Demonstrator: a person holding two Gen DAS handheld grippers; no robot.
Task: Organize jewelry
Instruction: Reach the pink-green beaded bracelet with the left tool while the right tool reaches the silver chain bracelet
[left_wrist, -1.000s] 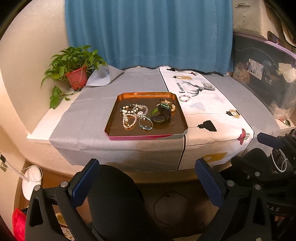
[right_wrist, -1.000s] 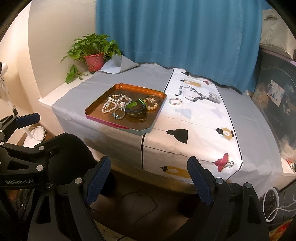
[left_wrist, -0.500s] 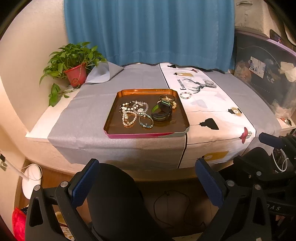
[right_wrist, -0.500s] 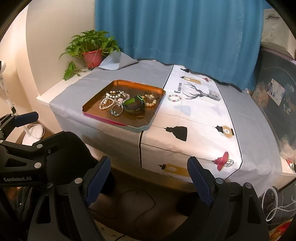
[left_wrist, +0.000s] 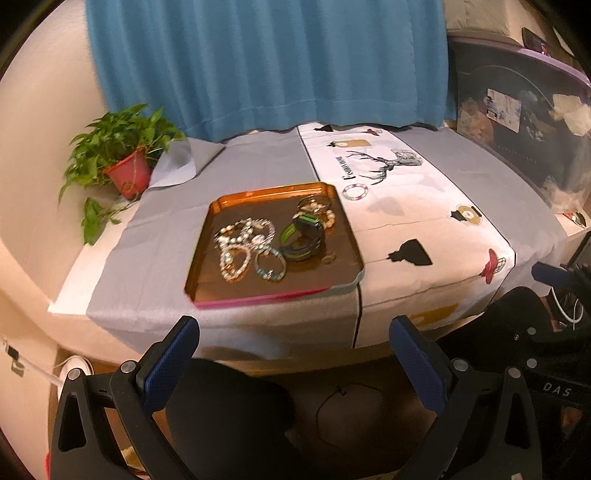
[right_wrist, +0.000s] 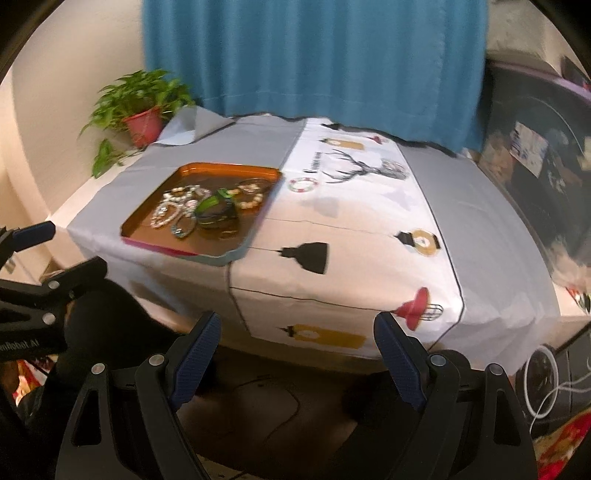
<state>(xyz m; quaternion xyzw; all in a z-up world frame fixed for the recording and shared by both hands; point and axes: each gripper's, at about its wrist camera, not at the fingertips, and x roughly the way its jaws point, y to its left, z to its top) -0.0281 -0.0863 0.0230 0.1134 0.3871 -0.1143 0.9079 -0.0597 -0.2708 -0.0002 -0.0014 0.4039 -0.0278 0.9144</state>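
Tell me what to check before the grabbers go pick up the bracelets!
1. Left gripper fingers apart with nothing between them: ok.
2. Right gripper fingers apart, nothing held: ok.
3. Orange tray lies flat on the grey cloth: ok.
4. Pearl bracelets lie separate enough to lift one alone: not ok, they overlap in a heap.
5. Beaded bracelet on the white cloth, outside the tray, has nothing touching it: ok.
6. Grippers near enough to grasp: not ok, both hang short of the table edge.
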